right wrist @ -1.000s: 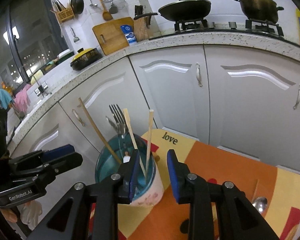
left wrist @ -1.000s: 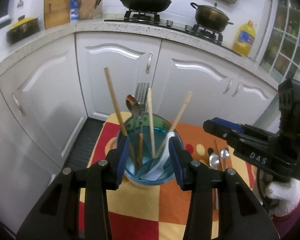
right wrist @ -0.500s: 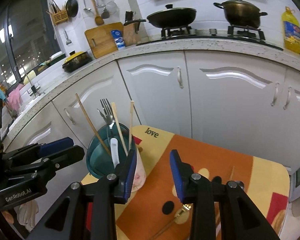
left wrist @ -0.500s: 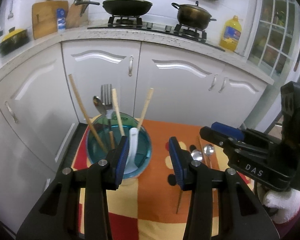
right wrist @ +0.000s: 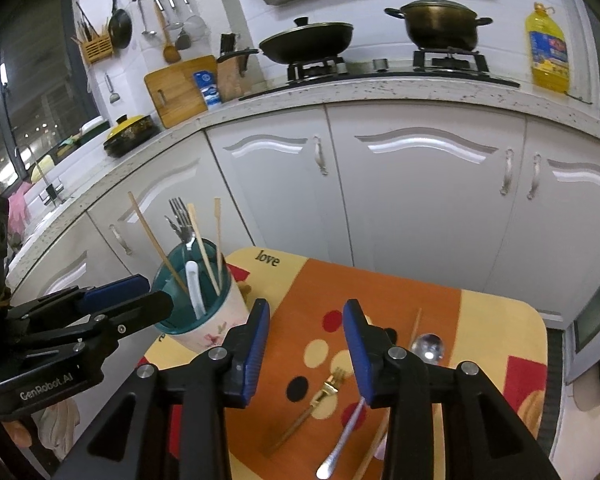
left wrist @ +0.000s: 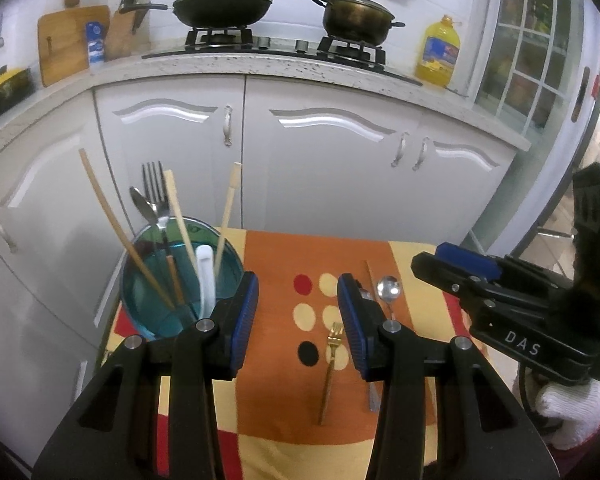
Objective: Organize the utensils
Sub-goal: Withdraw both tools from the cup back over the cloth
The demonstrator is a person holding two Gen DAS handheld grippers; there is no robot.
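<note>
We see left gripper fingers wide, empty, cup just left of them, right gripper fingers opening, empty, gold fork on table between them.

2 wrist fisheyes, angled down, sharing the table, cabinets

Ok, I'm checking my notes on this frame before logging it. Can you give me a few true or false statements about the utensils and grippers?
1. The gold fork lies flat on the mat. True.
2. The utensil cup is empty. False: it holds chopsticks, a fork and a white spoon.
3. The right gripper grips the gold fork. False: its jaws are opening with nothing between them.
4. The left gripper holds nothing. True.
5. A metal spoon lies on the mat. True.
</note>
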